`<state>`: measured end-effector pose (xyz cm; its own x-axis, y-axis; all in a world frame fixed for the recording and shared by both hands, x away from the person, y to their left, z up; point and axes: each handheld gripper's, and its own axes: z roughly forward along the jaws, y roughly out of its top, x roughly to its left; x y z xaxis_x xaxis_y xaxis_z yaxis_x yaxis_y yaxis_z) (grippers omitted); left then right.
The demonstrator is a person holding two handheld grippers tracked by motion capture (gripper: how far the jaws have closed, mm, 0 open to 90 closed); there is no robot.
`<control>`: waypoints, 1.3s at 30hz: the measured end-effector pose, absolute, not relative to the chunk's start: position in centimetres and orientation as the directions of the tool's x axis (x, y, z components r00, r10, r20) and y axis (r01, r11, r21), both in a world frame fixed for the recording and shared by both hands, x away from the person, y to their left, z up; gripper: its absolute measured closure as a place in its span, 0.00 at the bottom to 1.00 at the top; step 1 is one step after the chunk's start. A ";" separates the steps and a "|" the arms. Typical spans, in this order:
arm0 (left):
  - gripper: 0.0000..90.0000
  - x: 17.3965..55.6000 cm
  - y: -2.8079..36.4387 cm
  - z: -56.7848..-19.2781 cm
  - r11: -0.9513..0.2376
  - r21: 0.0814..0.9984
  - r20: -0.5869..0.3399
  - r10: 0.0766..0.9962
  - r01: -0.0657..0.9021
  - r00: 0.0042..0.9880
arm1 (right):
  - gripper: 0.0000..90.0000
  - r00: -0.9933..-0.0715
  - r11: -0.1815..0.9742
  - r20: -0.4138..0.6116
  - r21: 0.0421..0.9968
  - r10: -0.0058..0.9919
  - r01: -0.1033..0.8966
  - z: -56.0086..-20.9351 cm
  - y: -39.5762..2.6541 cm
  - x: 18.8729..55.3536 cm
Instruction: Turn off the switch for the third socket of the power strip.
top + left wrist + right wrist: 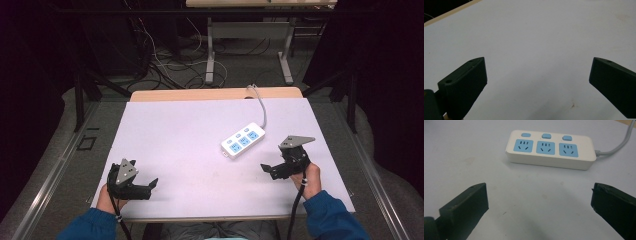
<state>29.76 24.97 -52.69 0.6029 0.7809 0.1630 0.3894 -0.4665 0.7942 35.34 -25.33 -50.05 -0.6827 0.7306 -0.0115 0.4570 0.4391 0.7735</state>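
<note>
One white power strip [243,140] lies on the white table [175,135], at about two o'clock from the table's middle. It carries three blue sockets and three blue buttons, and one grey cord [260,102] runs off toward twelve o'clock. Two grippers are held low: the left gripper [153,184] at seven o'clock, jaws wide over bare table, and the right gripper [265,168] at four o'clock, jaws wide, near the strip but apart from it.

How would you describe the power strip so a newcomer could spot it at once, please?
Find the white table, then look right of its centre, just ahead of the right gripper. The power strip lies there: a white bar with three blue sockets and a grey cable.
</note>
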 end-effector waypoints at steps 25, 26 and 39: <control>0.01 29.7 24.9 -52.8 -0.458 0.793 0.146 0.782 0.401 0.605 | 0.01 -0.690 0.447 -0.004 0.764 0.724 0.465 -50.0 -24.0 38.7; 0.01 29.8 24.9 -52.8 -0.459 0.794 0.149 0.782 0.398 0.605 | 0.01 -0.688 0.444 0.000 0.764 0.726 0.468 -50.0 -23.9 39.0; 0.01 29.8 24.9 -52.7 -0.474 0.789 0.165 0.776 0.391 0.608 | 0.01 -0.692 0.451 -0.004 0.760 0.722 0.467 -49.5 -23.5 40.1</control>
